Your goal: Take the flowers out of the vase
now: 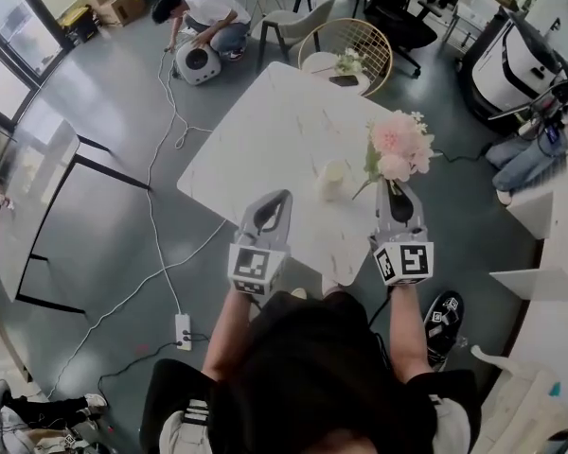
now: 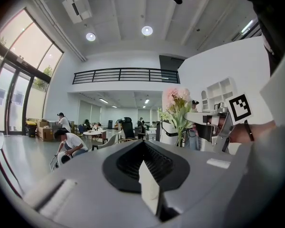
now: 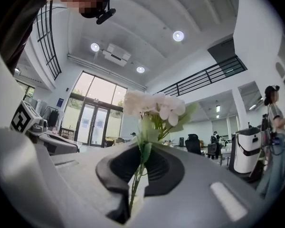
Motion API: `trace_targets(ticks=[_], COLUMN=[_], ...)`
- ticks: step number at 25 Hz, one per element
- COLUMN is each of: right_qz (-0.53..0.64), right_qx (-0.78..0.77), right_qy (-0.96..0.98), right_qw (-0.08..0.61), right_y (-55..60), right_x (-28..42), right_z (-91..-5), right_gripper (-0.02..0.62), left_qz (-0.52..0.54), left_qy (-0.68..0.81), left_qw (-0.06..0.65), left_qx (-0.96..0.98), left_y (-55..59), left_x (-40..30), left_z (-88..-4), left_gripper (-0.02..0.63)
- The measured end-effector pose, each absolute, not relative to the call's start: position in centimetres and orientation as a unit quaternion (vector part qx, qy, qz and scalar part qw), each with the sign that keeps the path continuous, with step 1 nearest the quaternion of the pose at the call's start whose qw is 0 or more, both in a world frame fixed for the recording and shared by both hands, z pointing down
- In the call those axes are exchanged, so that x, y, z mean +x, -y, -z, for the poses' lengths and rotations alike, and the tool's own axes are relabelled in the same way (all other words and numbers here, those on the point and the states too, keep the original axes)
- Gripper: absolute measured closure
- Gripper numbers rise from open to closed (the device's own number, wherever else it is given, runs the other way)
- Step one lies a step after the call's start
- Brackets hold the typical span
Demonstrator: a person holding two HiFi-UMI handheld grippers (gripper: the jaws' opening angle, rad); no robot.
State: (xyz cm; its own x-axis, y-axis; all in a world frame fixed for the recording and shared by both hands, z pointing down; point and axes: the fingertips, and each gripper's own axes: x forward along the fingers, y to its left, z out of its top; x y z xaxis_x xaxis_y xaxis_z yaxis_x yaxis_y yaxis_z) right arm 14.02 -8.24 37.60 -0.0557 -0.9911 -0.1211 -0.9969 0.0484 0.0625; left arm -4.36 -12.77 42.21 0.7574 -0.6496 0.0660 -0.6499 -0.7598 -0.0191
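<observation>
A cream vase (image 1: 332, 180) stands on the white table (image 1: 256, 140).

Flowers (image 1: 398, 149): in right tool (image 1: 396, 189), right of vase (image 1: 332, 180), above counter's (image 1: 256, 130) near edge.
Vase: on counter, between the two tools, apart from flowers.
Left tool (image 1: 278, 199): left of vase.
Chair (image 1: 346, 41): behind counter.

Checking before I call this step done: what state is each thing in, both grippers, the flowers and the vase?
Right gripper: shut on the flowers at their stems.
Left gripper: shut, nothing between its jaws.
Flowers: out of the vase, held above the table.
Vase: upright on the table, apart from the flowers.
</observation>
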Motion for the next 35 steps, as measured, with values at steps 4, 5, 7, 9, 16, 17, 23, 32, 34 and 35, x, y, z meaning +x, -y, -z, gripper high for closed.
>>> trace_targets(ticks=[4, 5, 7, 9, 16, 17, 23, 32, 34, 35], right_qz=[-0.054, -0.05, -0.04, -0.033, -0.021, -0.019, -0.006, 0.013, 0.016, 0.017], right_qx=[-0.704, -0.708, -0.716, -0.724, -0.742, -0.744, -0.753, -0.753, -0.754, -0.754], right_qy=[-0.709, -0.705, -0.697, -0.689, -0.67, -0.668, -0.658, -0.657, -0.656, -0.656], right_qw=[0.014, 0.011, 0.007, 0.002, -0.01, -0.01, -0.01, -0.015, -0.017, -0.017], right_y=[6.4, 6.0, 5.2, 3.9, -0.1, -0.5, -2.4, -4.4, -4.4, -4.4], right_x=[14.5, 14.6, 14.7, 14.9, 15.2, 15.2, 14.8, 13.9, 14.0, 14.0], right_z=[-38.4, -38.6, -39.0, -39.8, -42.3, -42.5, -43.8, -46.1, -46.2, -46.2], right_gripper=[0.584, 0.584, 0.584, 0.584, 0.584, 0.584, 0.584, 0.584, 0.584, 0.584], left_qz=[-0.033, -0.033, -0.033, -0.032, -0.036, -0.037, -0.045, -0.053, -0.055, -0.056], left_qy=[0.321, 0.315, 0.302, 0.288, 0.251, 0.247, 0.232, 0.224, 0.225, 0.226], left_qw=[-0.001, -0.001, -0.001, -0.003, -0.007, -0.007, -0.005, -0.004, -0.003, -0.002], left_qx=[0.947, 0.949, 0.953, 0.957, 0.967, 0.968, 0.972, 0.973, 0.973, 0.973], left_y=[11.9, 11.8, 11.5, 10.5, 7.4, 7.1, 5.7, 4.6, 4.7, 4.8], left_x=[-3.3, -3.0, -2.6, -2.0, -0.3, -0.1, 0.0, -0.1, -0.3, -0.3], left_z=[-41.9, -41.7, -41.4, -41.4, -42.2, -42.3, -42.8, -43.8, -43.8, -43.9], left_gripper=[0.598, 0.598, 0.598, 0.598, 0.598, 0.598, 0.598, 0.598, 0.598, 0.598])
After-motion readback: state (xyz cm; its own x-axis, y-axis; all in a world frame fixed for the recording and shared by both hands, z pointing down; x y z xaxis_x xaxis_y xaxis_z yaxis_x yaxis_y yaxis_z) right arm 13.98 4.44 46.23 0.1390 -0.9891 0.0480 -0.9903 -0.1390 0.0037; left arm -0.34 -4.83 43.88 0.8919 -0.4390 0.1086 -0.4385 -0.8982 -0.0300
